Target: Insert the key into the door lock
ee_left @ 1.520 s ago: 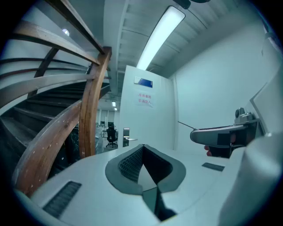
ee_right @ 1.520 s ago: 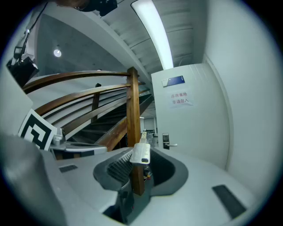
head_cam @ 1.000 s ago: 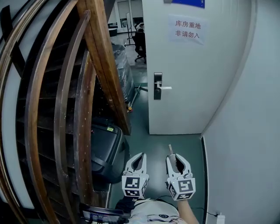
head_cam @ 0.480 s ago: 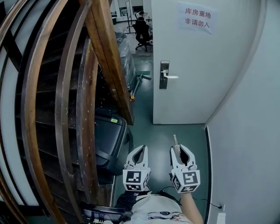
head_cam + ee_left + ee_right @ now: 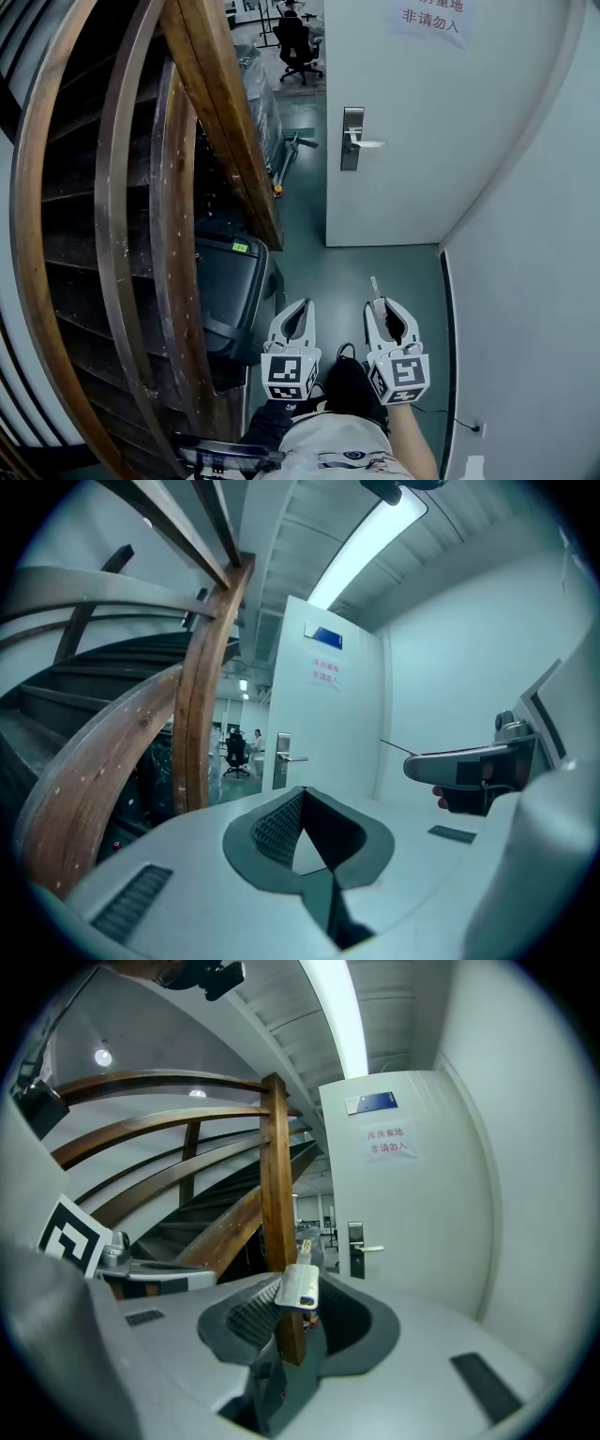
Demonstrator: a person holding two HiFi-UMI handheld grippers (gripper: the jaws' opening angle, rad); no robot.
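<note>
Gripping the key [image 5: 300,1286] in my right gripper [image 5: 382,307], left gripper [image 5: 298,307] closed empty, I must next reach the door lock [image 5: 352,139].

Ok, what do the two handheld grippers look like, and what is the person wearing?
Both the left gripper and right gripper are pale grey, with tapering jaws lined in dark ribbed padding. Each carries a white cube printed with black square markers. The person wears a pale top with dark print.
</note>
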